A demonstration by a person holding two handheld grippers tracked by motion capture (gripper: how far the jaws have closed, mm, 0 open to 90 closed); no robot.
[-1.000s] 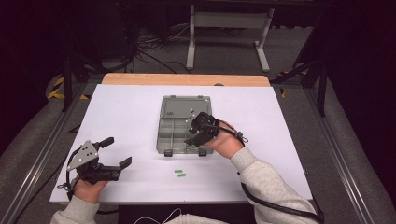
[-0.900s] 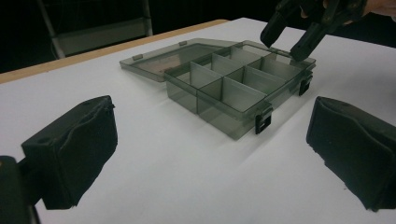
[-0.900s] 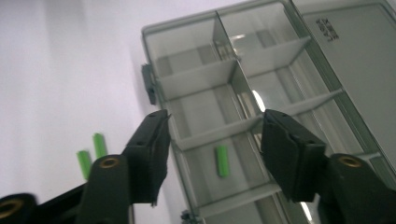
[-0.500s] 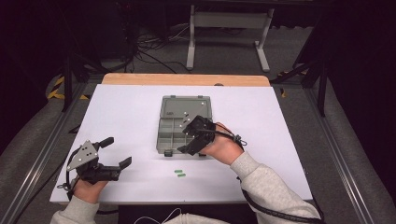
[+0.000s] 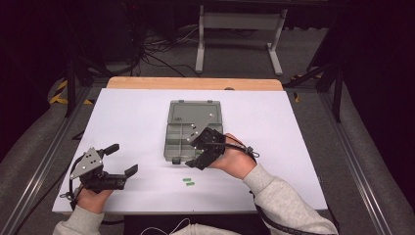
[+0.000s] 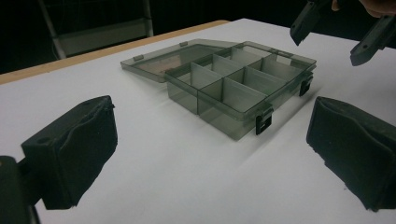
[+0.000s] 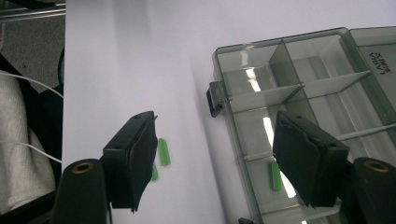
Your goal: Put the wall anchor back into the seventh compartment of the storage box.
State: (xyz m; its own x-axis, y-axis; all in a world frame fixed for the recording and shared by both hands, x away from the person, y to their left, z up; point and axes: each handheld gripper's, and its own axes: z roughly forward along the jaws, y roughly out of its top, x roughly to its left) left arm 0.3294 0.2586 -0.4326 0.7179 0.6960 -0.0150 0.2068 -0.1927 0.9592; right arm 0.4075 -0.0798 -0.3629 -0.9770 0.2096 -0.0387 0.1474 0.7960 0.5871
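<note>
- Right gripper [image 5: 193, 157] open, empty, just been opening above box [image 5: 182, 132] front edge; one peg [image 7: 276, 176] inside.
- Next: drop onto pegs [image 5: 189, 181] on table [image 5: 122, 112], pinch one squarely.
- Left gripper [image 5: 122, 159] wide, idle.

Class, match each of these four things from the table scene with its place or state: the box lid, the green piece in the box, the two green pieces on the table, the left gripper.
Things:
1. box lid
2. green piece in the box
3. two green pieces on the table
4. left gripper

Places or states:
A. lying in front of the box
B. open, near the table's left edge
C. folded back flat
D. inside a compartment

Pairs: 1-C, 2-D, 3-A, 4-B
</note>
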